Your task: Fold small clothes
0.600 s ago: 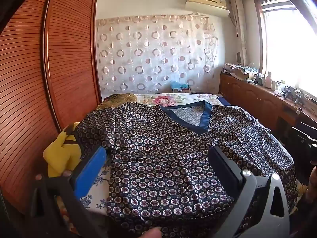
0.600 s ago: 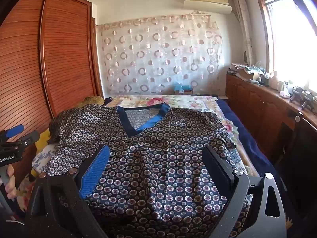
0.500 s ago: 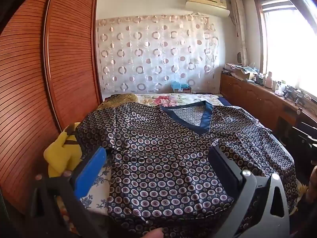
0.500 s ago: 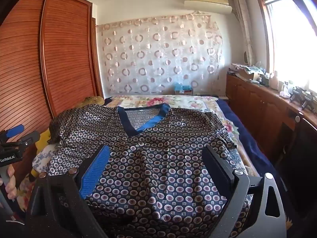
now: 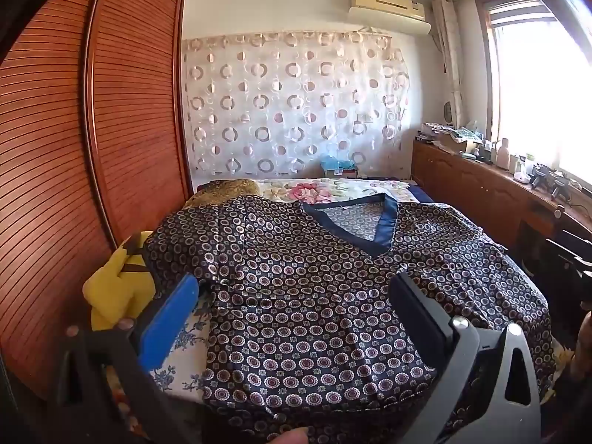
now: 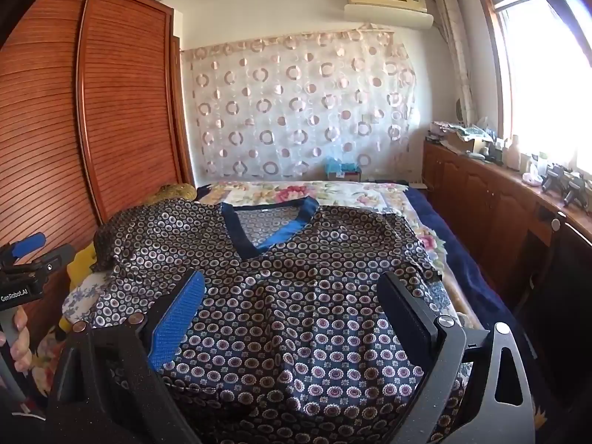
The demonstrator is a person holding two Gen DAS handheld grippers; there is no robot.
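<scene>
A dark blue V-neck top with a ring pattern (image 5: 314,288) lies spread flat on the bed, collar toward the far end; it also shows in the right wrist view (image 6: 296,296). My left gripper (image 5: 292,296) is open and empty, held above the top's near left part. My right gripper (image 6: 292,292) is open and empty above the top's near middle. The left gripper's body shows at the left edge of the right wrist view (image 6: 22,270).
The bed has a floral sheet (image 6: 333,192). A yellow plush toy (image 5: 118,281) lies by the wooden wardrobe (image 5: 74,148) on the left. A wooden cabinet with bottles (image 6: 499,192) runs along the right under the window.
</scene>
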